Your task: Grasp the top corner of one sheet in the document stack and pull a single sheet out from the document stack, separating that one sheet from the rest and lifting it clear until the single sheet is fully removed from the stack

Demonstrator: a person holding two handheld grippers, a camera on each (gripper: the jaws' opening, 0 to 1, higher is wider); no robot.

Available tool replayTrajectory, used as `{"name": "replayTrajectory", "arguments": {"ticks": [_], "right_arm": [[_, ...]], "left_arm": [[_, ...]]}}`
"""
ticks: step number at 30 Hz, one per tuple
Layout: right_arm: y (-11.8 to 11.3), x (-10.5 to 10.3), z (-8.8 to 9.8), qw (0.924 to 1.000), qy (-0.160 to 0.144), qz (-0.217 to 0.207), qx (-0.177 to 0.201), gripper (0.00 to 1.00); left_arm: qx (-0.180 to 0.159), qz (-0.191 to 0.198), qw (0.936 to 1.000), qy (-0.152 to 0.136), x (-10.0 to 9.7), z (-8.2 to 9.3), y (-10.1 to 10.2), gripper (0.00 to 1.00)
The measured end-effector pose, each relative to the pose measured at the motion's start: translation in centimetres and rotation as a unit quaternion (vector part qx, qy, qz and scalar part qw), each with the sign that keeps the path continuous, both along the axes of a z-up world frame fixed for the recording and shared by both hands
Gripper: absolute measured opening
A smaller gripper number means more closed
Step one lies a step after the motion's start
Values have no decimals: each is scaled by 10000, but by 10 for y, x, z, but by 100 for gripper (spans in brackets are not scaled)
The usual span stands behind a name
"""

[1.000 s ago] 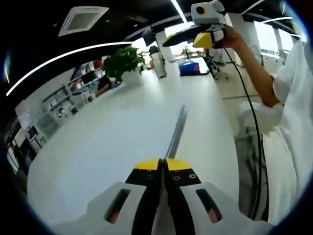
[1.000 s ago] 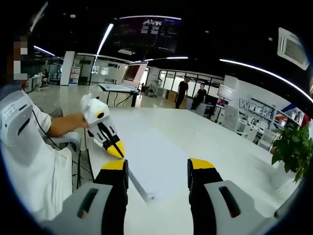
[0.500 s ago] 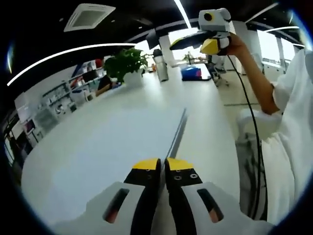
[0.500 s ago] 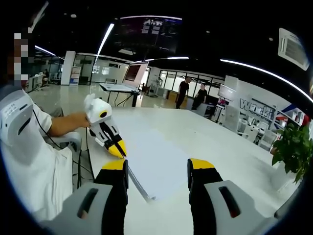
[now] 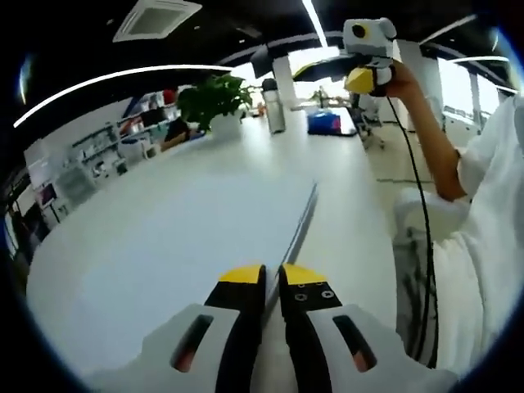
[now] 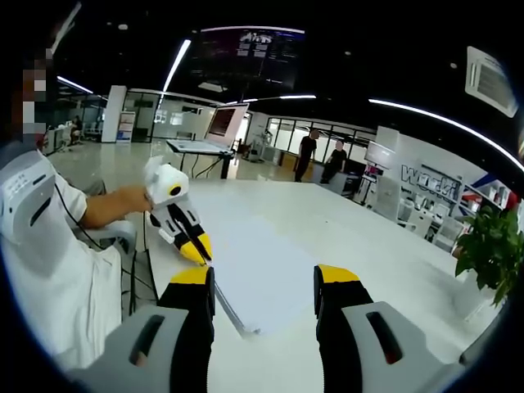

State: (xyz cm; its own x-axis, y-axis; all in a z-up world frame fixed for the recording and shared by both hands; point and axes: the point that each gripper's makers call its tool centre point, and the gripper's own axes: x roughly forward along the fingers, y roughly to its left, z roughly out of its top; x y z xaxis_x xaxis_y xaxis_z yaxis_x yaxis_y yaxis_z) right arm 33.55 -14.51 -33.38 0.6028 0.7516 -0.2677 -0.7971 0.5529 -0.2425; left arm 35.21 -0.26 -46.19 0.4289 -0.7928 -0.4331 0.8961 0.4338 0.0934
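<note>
A white sheet runs away from my left gripper, whose yellow-tipped jaws are shut on its near corner; its right edge shows as a thin dark line. In the right gripper view the left gripper pinches that corner of the sheet at the near left of the white table. I cannot tell the sheet apart from the stack beneath it. My right gripper hangs open above the sheet's near edge, holding nothing. It also appears high up at the top right of the left gripper view, in a hand.
A potted plant, a metal flask and a blue box stand at the table's far end. The person's white sleeve and a cable hang at the right. Two people stand beyond the table.
My left gripper has risen slightly, still shut on the sheet's corner, and the sheet's near edge looks thinner. The right gripper stays open in much the same place.
</note>
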Motion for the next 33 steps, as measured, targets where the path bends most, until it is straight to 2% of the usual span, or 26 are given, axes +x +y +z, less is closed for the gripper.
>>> {"name": "replayTrajectory", "arguments": {"ticks": [5,18,22,26,28,29,31,33], "right_arm": [[0,0,0,10000,2,7,-7,48],[1,0,1,10000,-10,22,4,48],[1,0,1,10000,-12,25,2,48],[1,0,1,10000,-9,25,0,48],[1,0,1,10000,-11,26,1,48],[1,0,1,10000,-11,27,4,48],[1,0,2,10000,-17,26,13,48],[0,0,2,10000,-23,25,16,48]], "left_arm": [[-538,29,9975,453,2,1,2,9],[-937,-32,9915,900,2,2,3,10],[-906,-21,9922,852,1,2,2,9],[-423,-79,9985,350,0,1,1,9],[-74,-106,9999,-63,0,1,1,13],[178,-84,9993,-317,2,0,2,16],[443,-57,9971,-614,2,2,2,18],[509,-67,9957,-768,-1,5,-1,17]]}}
